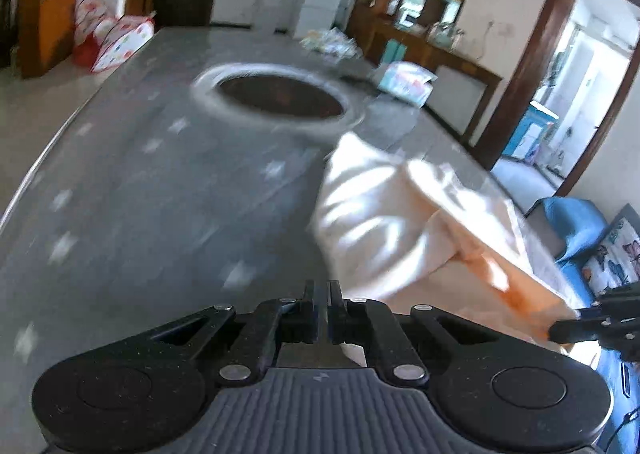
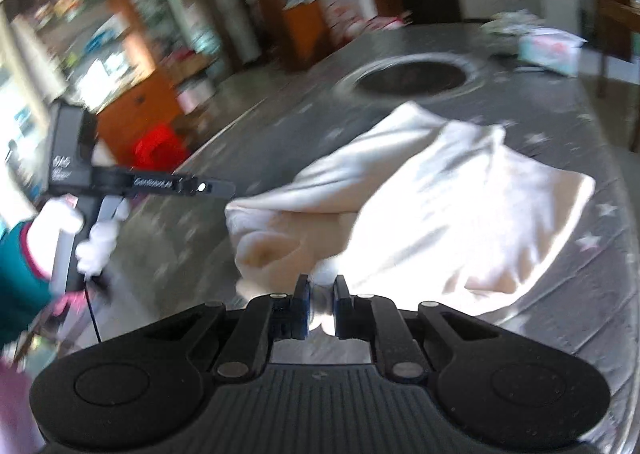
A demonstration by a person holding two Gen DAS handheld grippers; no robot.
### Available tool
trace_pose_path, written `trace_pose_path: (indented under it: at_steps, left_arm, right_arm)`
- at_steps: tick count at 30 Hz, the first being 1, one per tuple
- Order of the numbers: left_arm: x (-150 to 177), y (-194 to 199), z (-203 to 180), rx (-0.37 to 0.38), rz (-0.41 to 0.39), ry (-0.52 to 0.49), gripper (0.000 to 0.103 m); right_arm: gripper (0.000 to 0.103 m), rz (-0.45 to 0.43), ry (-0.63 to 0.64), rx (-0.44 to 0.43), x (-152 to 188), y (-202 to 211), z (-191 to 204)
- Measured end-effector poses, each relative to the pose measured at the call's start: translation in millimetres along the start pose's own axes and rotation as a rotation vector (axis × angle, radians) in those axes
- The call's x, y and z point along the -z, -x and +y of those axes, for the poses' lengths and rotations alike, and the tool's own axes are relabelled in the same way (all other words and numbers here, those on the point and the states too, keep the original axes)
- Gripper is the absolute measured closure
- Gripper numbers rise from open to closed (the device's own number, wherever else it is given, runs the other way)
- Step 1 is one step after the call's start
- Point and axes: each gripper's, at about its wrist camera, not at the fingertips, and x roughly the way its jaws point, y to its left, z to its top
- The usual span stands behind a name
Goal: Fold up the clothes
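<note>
Cloth first: a cream-white soft garment (image 2: 452, 205) lies bunched on the dark grey star-patterned table (image 1: 160, 213), at about two o'clock from the left gripper (image 1: 322, 294) and straight ahead at twelve o'clock from the right gripper (image 2: 320, 290). Right gripper fingers (image 2: 301, 306) are nearly closed, pinching a fold of the garment's near edge between their blue-lined pads. Left gripper fingers (image 1: 308, 302) stand close together with only a thin slit between them and nothing gripped; the garment's edge passes just beside them on the right. A round dark hole with a pale rim (image 1: 280, 97) sits in the table beyond the garment, around twelve o'clock. In the right wrist view, a white-gloved hand (image 2: 98, 242) holds the left gripper's handle at nine o'clock. Both views are motion-blurred.
</note>
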Motion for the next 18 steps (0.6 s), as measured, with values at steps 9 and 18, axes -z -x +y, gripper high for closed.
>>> trace_pose_path:
  at_steps: [9, 18]
  left_arm:
    - [14, 7, 20, -0.040, 0.050, 0.013, 0.086]
    - [-35, -46, -12, -0.021, -0.016, -0.071, 0.055]
  right_arm:
    - [0.069, -0.028, -0.006, 0.016, -13, 11, 4]
    - [0.051, -0.032, -0.136, 0.293, -14, 6, -60]
